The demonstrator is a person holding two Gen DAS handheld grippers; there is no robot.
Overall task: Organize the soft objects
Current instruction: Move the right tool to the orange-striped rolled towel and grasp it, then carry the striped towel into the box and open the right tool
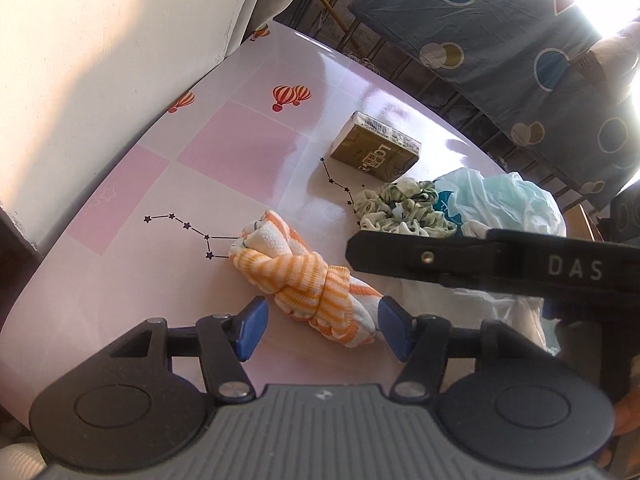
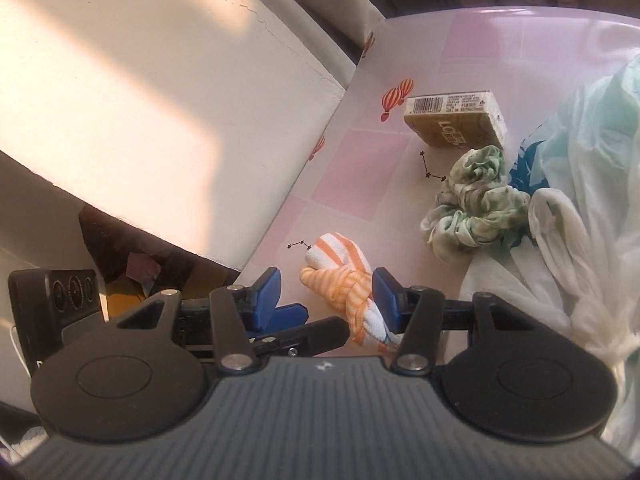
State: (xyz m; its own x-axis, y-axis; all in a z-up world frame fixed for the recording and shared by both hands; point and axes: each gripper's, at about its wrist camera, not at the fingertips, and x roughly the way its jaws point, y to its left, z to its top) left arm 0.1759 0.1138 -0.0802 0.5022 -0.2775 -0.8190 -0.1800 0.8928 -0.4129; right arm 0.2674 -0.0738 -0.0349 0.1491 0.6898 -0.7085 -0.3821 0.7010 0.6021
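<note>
both the left gripper and right gripper sit spread apart around the knotted orange-striped cloth on the pink table.

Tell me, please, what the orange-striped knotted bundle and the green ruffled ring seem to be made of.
The orange-and-white striped knotted bundle looks like soft knitted or terry cloth: ribbed stripes, matte, fuzzy edges. The green-and-white ruffled ring looks like thin woven fabric, probably a scrunchie: gathered folds, matte.

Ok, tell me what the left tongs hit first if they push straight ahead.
Most likely the knotted orange-striped towel: it lies between the open left tongs, apparently untouched. Beyond it there is bare pink table, though depth is uncertain.
</note>
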